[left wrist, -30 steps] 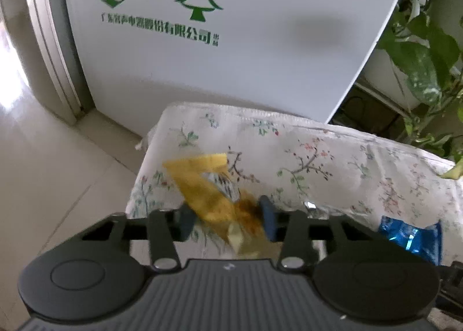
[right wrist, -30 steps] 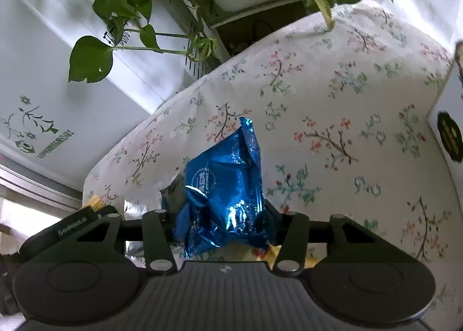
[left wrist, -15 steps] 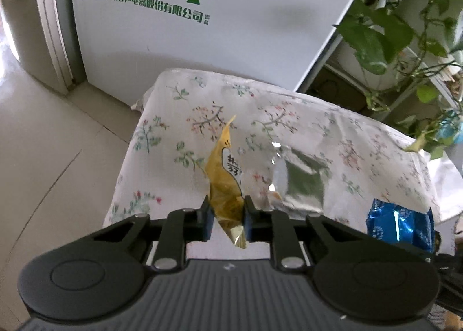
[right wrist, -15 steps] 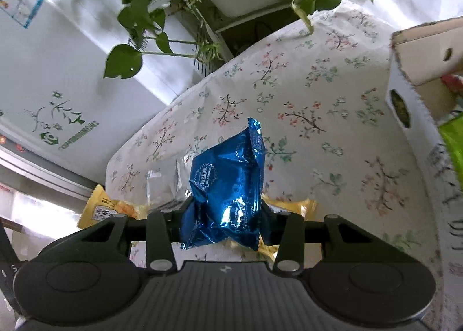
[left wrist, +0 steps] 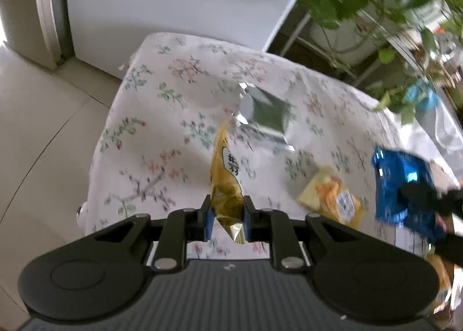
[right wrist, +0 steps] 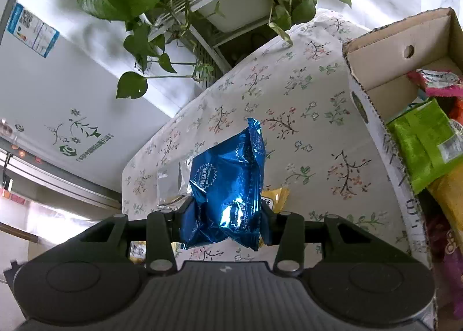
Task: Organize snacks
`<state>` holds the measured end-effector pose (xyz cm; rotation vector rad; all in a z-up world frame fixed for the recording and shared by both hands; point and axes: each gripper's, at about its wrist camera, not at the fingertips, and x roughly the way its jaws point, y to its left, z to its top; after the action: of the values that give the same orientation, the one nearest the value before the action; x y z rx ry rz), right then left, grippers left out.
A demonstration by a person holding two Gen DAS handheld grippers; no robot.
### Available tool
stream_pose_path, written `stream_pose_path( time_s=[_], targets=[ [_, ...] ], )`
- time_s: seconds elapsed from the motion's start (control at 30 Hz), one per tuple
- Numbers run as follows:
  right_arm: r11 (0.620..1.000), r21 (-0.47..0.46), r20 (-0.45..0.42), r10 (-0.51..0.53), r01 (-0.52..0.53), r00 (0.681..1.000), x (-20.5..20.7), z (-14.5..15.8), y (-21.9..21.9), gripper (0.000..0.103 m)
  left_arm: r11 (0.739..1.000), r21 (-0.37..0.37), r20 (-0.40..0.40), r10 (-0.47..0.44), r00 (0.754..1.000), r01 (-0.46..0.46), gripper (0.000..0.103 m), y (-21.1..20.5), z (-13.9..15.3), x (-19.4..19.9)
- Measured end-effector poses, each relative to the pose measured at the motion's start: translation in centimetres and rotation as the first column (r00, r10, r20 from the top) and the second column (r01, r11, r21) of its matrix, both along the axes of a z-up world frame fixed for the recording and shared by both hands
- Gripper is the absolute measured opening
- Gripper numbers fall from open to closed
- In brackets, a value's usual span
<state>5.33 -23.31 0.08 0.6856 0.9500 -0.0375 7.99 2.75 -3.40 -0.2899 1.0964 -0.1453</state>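
Left gripper (left wrist: 226, 219) I've pinched on the yellow snack packet (left wrist: 226, 186), right gripper (right wrist: 222, 222) clamps the blue foil packet (right wrist: 228, 186), both lifted over the table's (right wrist: 318, 134) middle for the cardboard box (right wrist: 373, 117) at its right edge.

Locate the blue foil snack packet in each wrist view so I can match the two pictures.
Left wrist view: the blue foil snack packet sits at the right edge, clamped by the right gripper.
Right wrist view: the packet fills the lower centre, pinched between the fingers there.
Shared landmark: the silver foil packet lying on the floral tablecloth.
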Motion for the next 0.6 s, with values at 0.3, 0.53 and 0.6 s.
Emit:
stream_pose_path(
  time_s=[0.3, 0.53, 0.6],
  targets=[
    [0.998, -0.035, 0.005, 0.046, -0.046, 0.999, -0.3, 0.4, -0.3, 0.05, 0.999, 0.035, 0.047, -0.034, 0.998, 0.033, 0.059, -0.1, 0.2, -2.7],
    [0.999, -0.03, 0.018, 0.042, -0.042, 0.999, -0.4, 0.7, -0.4, 0.05, 0.998, 0.07, 0.101, -0.007, 0.995, 0.0, 0.078, 0.5, 0.9, -1.8],
    [0.999, -0.027, 0.021, 0.046, -0.045, 0.999, -0.4, 0.8, -0.4, 0.05, 0.997, 0.08, 0.092, -0.017, 0.996, 0.01, 0.078, 0.3, 0.5, -1.7]
  ],
)
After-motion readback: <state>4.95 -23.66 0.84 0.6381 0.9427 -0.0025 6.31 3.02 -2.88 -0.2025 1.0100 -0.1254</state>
